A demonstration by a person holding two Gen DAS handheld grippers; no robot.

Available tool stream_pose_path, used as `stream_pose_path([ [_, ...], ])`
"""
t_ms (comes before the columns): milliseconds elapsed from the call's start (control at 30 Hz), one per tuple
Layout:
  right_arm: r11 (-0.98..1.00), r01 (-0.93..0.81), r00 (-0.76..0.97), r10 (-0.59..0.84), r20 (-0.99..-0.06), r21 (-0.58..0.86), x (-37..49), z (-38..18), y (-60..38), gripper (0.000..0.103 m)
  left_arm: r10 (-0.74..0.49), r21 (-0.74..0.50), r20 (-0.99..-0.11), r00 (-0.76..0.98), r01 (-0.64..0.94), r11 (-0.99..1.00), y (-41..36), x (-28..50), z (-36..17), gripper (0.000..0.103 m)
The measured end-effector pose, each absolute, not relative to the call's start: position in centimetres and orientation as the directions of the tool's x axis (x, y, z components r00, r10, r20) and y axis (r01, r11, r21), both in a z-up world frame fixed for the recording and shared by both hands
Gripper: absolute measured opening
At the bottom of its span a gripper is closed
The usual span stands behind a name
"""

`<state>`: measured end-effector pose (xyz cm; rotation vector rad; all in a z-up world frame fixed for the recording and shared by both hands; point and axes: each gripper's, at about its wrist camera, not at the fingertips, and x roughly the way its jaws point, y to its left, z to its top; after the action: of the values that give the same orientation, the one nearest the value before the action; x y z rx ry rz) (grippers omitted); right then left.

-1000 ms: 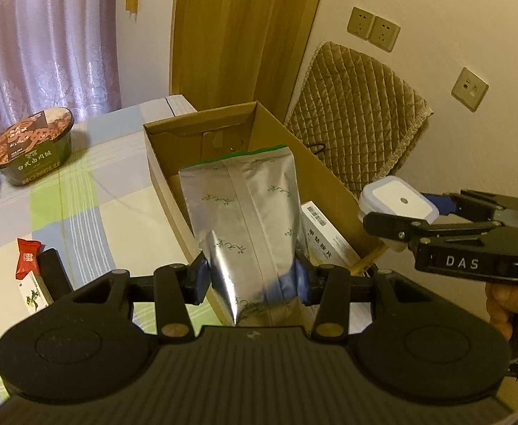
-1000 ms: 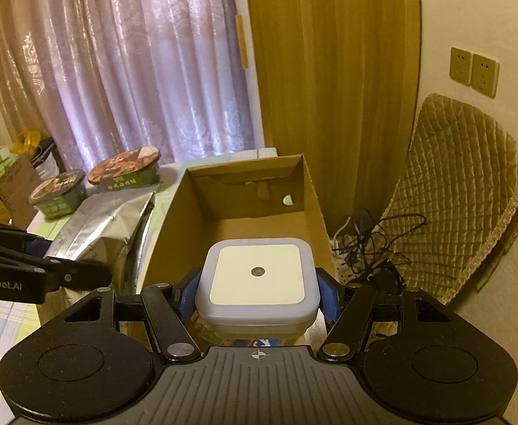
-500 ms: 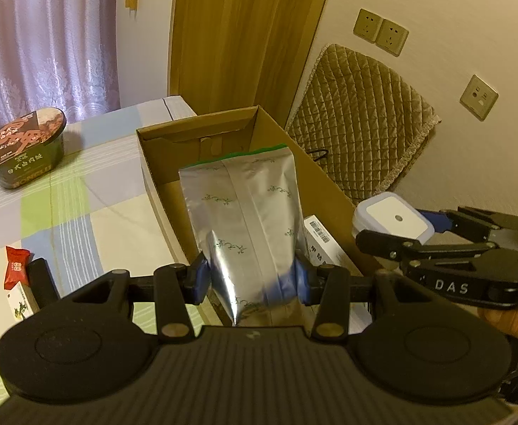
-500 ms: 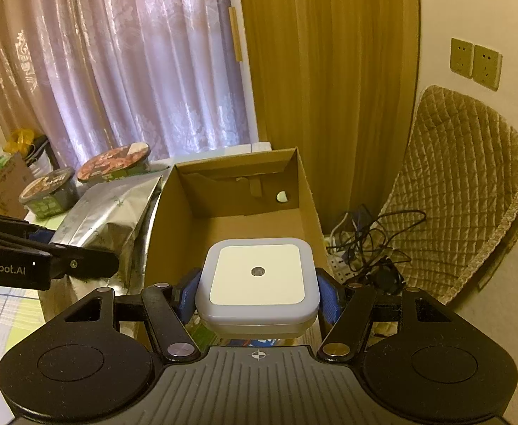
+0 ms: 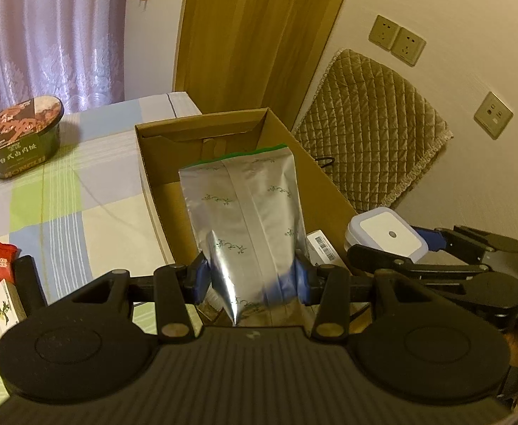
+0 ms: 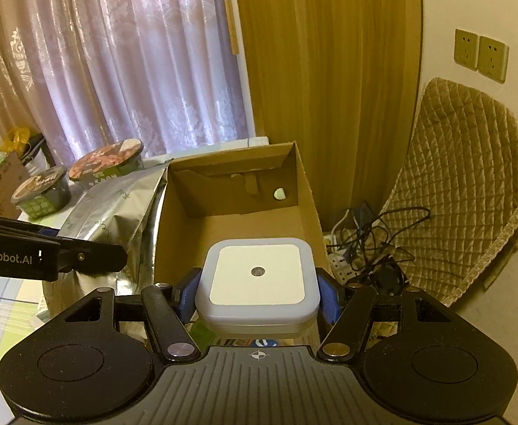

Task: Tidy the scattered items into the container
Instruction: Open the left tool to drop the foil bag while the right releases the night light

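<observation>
My left gripper [image 5: 250, 278] is shut on a silver foil pouch [image 5: 248, 209] with a green top edge, held above the near end of an open cardboard box [image 5: 149, 177]. My right gripper [image 6: 259, 294] is shut on a white square night light [image 6: 257, 276], over the box's [image 6: 305, 191] near right part. From the left wrist view the night light [image 5: 386, 237] hangs at the box's right wall, beside the pouch. The pouch [image 6: 113, 209] shows left of the box in the right wrist view. A white barcoded carton [image 5: 320, 248] lies inside the box.
On the checked tablecloth [image 5: 64, 205] stand a noodle bowl [image 5: 18, 134] and, at the left edge, a red snack packet [image 5: 2, 262]. Two noodle bowls [image 6: 106, 166] show in the right wrist view. A quilted cushion [image 6: 471, 184] and tangled cables [image 6: 372, 244] lie right of the box.
Both grippers have moved forward over the box with their loads; the box looks larger and more centred. The grips have not changed.
</observation>
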<state>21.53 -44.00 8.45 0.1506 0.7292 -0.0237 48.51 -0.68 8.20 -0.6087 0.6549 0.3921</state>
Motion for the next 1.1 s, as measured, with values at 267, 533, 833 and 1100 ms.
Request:
stream_pose_path([
  [267,0.989,0.075,0.741,0.032,-0.671,0.13,22.3,8.1,-44.2,0.068,0.183,-0.413,-0.654,0.734,-0.549,0.727,0.0,48.9,7.8,0.042],
  [533,0.989,0.07,0.741,0.034,-0.671,0.127,22.6,8.1,-44.0,0.068,0.218,-0.419,-0.629,0.746,-0.561,0.714,0.5,47.7,8.3,0.045],
  [833,0.99,0.056,0.742,0.043,-0.669,0.126,22.8,8.2,-43.3,0.068,0.235,-0.401,-0.642,0.73,-0.581,0.708,-0.2,45.5,7.5,0.046],
  [1100,0.991,0.044,0.737,0.051,-0.674,0.123,23.2,8.1,-42.4,0.068,0.241,-0.395,-0.652,0.719,-0.593,0.701,-0.7,44.8,6.8,0.048],
])
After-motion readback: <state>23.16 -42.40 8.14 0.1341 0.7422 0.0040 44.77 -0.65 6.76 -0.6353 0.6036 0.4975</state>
